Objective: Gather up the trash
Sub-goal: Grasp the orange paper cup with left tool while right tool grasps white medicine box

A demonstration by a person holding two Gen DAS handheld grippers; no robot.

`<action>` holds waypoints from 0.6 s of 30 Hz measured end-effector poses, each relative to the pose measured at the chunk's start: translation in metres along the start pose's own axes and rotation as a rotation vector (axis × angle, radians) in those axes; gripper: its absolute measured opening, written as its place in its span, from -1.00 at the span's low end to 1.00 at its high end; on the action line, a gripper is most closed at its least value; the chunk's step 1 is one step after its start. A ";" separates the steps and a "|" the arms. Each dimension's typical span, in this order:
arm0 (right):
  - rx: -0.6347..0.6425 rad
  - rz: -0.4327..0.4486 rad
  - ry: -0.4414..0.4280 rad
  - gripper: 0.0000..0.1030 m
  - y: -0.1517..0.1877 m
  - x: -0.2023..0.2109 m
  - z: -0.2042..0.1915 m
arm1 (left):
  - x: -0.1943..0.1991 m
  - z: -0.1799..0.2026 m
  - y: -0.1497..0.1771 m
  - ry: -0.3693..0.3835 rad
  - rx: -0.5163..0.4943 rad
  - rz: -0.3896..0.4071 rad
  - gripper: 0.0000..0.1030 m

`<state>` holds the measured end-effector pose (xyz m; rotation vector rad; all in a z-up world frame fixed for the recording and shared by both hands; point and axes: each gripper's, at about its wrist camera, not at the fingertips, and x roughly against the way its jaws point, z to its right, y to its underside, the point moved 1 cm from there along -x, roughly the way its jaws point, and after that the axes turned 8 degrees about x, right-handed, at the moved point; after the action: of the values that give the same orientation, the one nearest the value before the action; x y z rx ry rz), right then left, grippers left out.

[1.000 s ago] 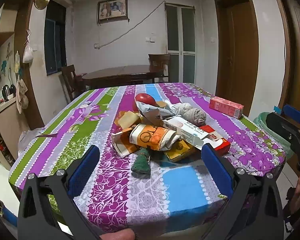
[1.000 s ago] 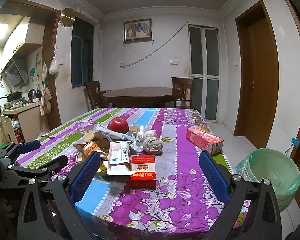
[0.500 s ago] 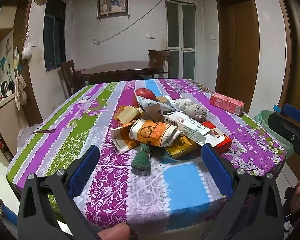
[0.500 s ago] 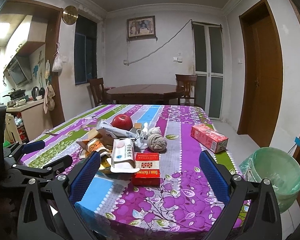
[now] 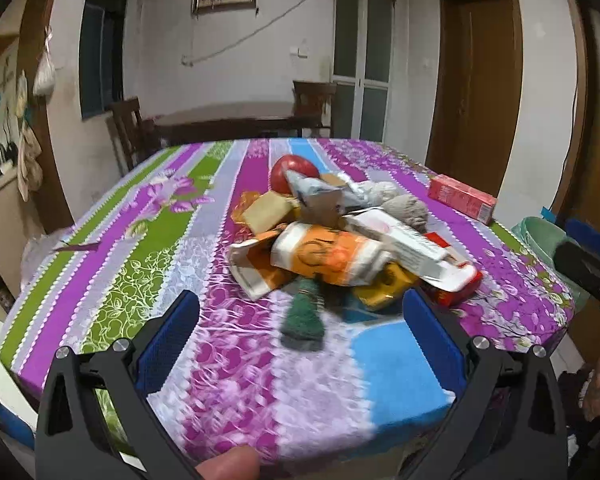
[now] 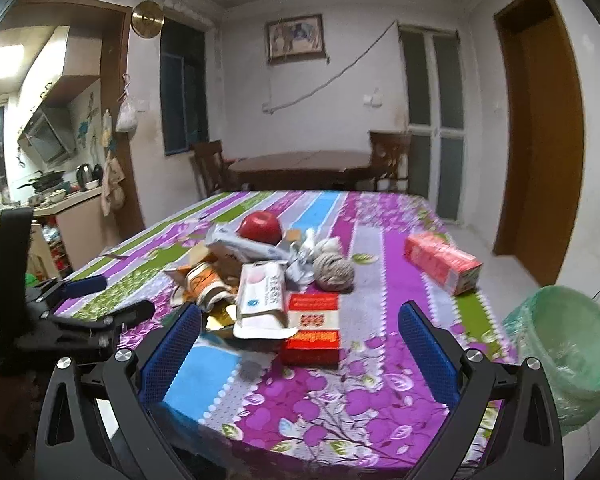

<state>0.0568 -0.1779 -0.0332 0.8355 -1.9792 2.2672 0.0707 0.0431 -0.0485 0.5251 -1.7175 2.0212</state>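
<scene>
Bin [image 6: 565, 354] with green liner beside table [image 6: 384, 412], both grippers [image 5: 301, 334] [image 6: 300, 342] spread apart above piled trash [image 6: 268, 280]

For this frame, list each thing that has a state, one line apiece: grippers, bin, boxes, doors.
left gripper: open, empty, short of the pile
right gripper: open, empty
green-lined bin: upright beside the table, looks empty
red box: lying flat, closed
white box: end flap open
pink carton: on its side, apart from the pile
brown door: shut

left hand-held gripper [image 5: 300, 340]: jaws wide apart, empty | right hand-held gripper [image 6: 300, 344]: jaws wide apart, empty
</scene>
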 end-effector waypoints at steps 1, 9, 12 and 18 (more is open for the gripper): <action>0.001 -0.016 -0.015 0.91 -0.001 -0.006 0.001 | -0.005 -0.008 -0.004 0.023 0.016 -0.019 0.90; -0.150 -0.178 -0.303 0.87 -0.013 -0.074 0.016 | -0.064 -0.036 -0.038 0.200 0.208 -0.238 0.45; -0.177 -0.228 -0.356 0.82 -0.025 -0.105 0.019 | -0.080 -0.018 -0.041 0.244 0.224 -0.290 0.45; -0.183 -0.399 -0.431 0.50 -0.034 -0.175 0.016 | -0.113 -0.014 -0.036 0.252 0.284 -0.385 0.45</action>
<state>0.2245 -0.1289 -0.0708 1.6310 -1.8946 1.7640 0.1844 0.0529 -0.0827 0.6083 -1.0940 1.9550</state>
